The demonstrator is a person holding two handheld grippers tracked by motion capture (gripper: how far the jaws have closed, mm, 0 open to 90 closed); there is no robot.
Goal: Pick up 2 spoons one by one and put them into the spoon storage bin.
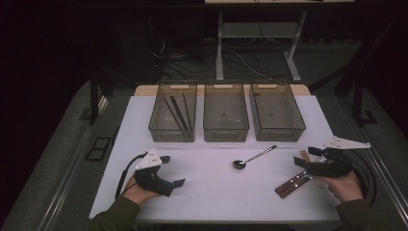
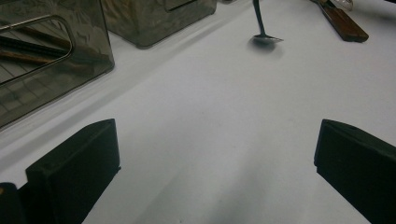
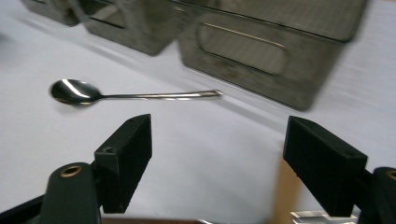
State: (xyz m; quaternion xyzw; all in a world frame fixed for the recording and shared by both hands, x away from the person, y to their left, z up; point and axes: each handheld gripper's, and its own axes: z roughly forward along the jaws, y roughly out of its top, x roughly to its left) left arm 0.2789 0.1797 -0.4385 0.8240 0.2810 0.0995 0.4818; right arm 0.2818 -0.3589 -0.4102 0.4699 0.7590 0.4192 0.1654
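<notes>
Your right tool (image 1: 312,155) hung with its jaws spread wide and nothing between them, low over the right side of the white desk (image 1: 211,192). Just under it lay a knife with a wooden handle (image 1: 291,185) and, beside it, a pale wooden stick (image 1: 304,156). These looked like the things at hand. The knife seemed stiff and fairly light, its metal blade likely slick, so the wooden handle was the better place to pinch, across its narrow width. The stick looked thin, light and low to the desk, so it could slide when touched.

Your left tool (image 1: 173,171) rested on the left of the desk, jaws also spread and empty.

A metal spoon (image 1: 252,158) lay near the middle, well apart from both tools. Its thin handle would be hard to lift off the flat surface.

Three clear bins stood in a row at the far edge: the left bin (image 1: 172,132) held dark sticks, the middle bin (image 1: 226,131) and right bin (image 1: 278,131) looked empty. The desk between you and the bins was open. Its right edge lay close to your right hand (image 1: 344,185).
</notes>
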